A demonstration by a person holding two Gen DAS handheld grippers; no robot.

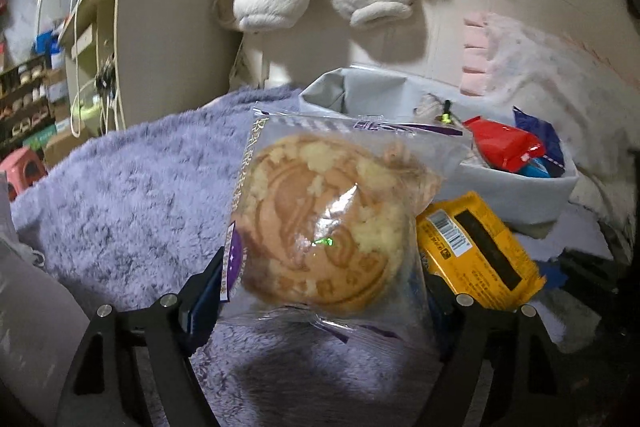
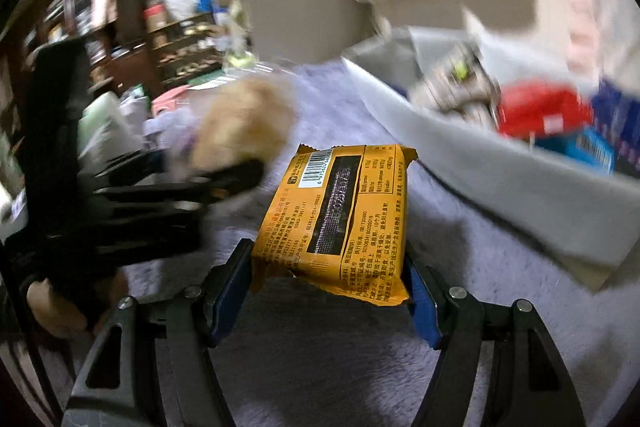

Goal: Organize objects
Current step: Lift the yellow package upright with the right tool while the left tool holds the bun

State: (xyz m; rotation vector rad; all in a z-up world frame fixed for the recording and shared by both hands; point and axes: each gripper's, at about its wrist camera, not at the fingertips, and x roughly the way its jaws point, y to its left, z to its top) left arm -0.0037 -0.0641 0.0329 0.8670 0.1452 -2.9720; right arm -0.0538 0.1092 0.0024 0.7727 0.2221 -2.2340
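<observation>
Both packets sit in my claws, the pastry [image 1: 320,223] pinched in my left claw [image 1: 324,291] and the yellow pack [image 2: 336,223] in my right claw [image 2: 332,267], above the blanket [image 1: 140,195], neither yet in the half-filled bin [image 1: 520,187].

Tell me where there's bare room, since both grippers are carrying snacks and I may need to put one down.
The purple fleece blanket lies bare left of the pastry packet, out to the beige cabinet. A narrower bare strip runs between the yellow packet and the grey bin. The bin itself is crowded, with the red packet and others.
</observation>
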